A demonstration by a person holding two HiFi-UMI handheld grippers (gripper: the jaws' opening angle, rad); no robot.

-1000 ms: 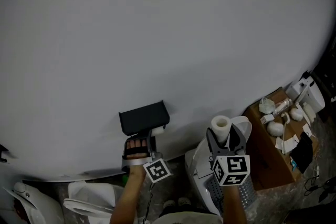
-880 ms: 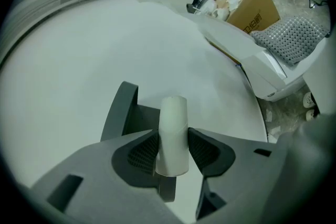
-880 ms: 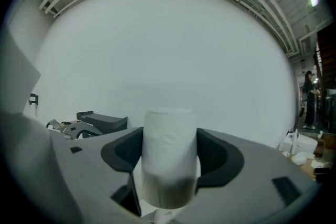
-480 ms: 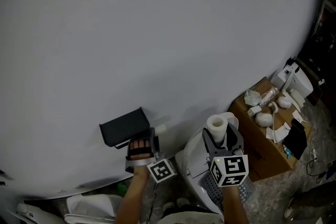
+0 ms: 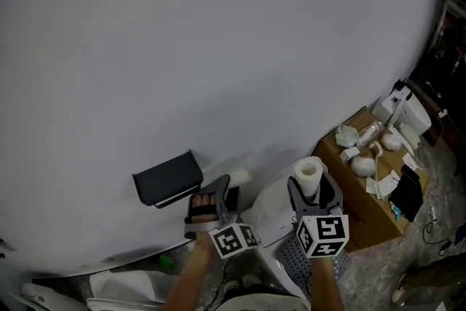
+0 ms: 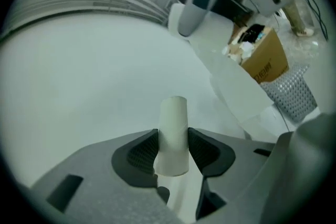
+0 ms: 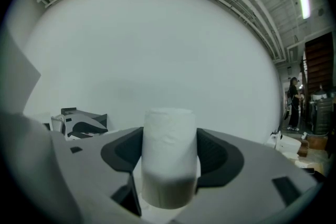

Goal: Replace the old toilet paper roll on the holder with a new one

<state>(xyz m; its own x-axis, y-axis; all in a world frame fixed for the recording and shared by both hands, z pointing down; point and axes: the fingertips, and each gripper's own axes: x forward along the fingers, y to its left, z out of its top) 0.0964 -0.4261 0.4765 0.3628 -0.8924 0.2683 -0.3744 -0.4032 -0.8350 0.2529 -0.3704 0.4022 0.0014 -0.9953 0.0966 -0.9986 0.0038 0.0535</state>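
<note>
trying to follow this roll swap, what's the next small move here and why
Probably swing the right gripper, whose fingers clamp the full new roll, left toward the black holder. The left gripper holds the bare cardboard tube apart from the holder, so the holder is likely free, though its cover hides the inside.

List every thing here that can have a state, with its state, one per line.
Left gripper: jaws shut on the old roll.
Old roll: a thin white tube, off the holder, clamped between the jaws.
Right gripper: jaws shut on the new roll.
New roll: full, held, not yet mounted.
Holder: on the wall, no roll visible on it.
Cardboard box: open on top.
</note>
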